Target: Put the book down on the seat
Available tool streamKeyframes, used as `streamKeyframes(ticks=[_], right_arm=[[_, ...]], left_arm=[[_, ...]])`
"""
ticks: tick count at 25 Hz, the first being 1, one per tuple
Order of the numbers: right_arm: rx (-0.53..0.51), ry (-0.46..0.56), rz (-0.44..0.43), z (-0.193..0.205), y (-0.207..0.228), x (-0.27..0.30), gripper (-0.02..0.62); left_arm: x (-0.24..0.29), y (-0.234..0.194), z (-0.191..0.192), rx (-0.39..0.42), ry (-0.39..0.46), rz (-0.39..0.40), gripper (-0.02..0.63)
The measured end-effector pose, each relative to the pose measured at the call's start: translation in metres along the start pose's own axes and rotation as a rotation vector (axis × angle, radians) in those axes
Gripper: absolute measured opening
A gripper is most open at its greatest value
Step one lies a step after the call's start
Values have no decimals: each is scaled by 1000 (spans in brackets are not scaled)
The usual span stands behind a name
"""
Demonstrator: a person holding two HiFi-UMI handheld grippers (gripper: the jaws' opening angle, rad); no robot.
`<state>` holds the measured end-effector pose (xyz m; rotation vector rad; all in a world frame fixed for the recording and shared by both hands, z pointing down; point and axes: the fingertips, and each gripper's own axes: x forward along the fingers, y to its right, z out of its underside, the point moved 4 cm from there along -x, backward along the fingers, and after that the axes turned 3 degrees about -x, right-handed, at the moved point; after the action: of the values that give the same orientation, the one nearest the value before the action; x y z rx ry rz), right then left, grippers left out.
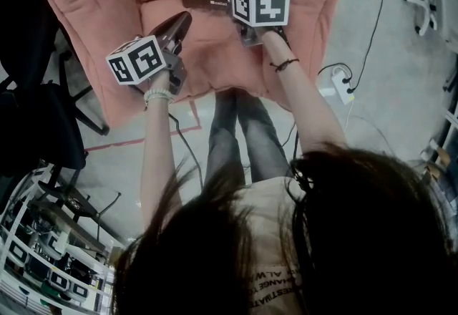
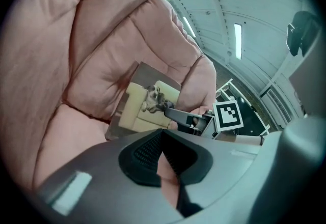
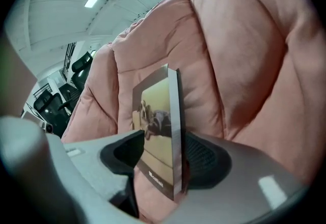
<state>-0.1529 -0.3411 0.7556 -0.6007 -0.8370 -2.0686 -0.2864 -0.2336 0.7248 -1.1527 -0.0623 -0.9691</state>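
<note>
Since the book (image 3: 158, 126) stands on its lower edge on the seat (image 1: 207, 56) and leans back on the padded backrest (image 3: 239, 65) just beyond the jaws, the right hand-held gripper (image 3: 162, 162) need not clamp it. Its jaws are spread wide with the cover between them, one pad clear and the other at most brushing it. The left hand-held gripper (image 2: 164, 154) hangs beside the right one, jaws drawn together on nothing, apparently to stay out of the way. Judgement: placement looks nearly done, and withdrawing the jaws could tip the book.
</note>
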Motion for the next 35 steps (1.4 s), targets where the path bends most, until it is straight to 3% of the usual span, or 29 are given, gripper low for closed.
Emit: streamKeyframes(ticks=[11,18,26,35], right_arm=[[19,-7,-11,8,4,-9,239],[13,-37,-77,4,-2,-29,237],[-15,-53,-109,-6,-29,-77,147],[8,31,-161,-34,-64,-143,45]], left_arm=[[4,10,9,9,-2,0,-12],[-1,27,9,33,27,-13,-11],[-25,70,5,42,64,-15,-11],[-64,138,-12,52,173,38,-12]])
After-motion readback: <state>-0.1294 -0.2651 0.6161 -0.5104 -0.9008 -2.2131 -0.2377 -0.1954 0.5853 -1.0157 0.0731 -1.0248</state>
